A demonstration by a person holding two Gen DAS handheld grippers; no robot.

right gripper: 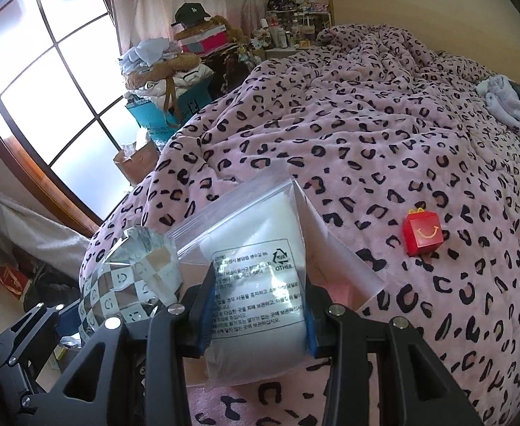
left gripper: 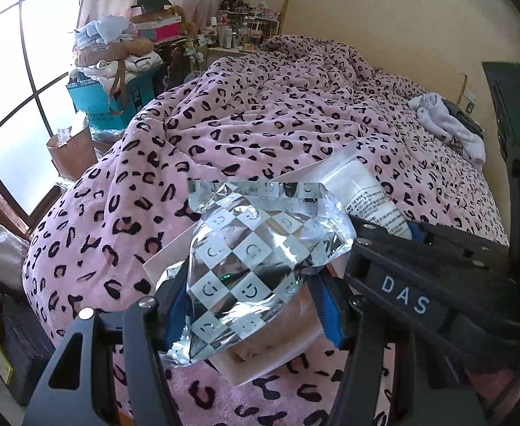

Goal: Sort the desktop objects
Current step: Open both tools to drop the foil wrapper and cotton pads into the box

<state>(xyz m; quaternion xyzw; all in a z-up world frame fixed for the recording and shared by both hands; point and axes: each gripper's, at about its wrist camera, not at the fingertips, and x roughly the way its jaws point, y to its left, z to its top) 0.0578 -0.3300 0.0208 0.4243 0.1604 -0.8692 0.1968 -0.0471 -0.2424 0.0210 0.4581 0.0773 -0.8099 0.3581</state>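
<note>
Left tongs (left gripper: 249, 305) pinching checkered foil pouch (left gripper: 256, 248), right tongs (right gripper: 256, 312) pinching clear zip bag (right gripper: 260, 266)

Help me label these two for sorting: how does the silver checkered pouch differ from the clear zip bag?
The silver checkered pouch is shiny, opaque foil with smiley squares; the clear zip bag is see-through, showing white contents and a printed label. The pouch is crumpled; the zip bag lies flatter. The left gripper pinches the pouch, the right gripper the zip bag. Both are held above the pink leopard blanket.
</note>
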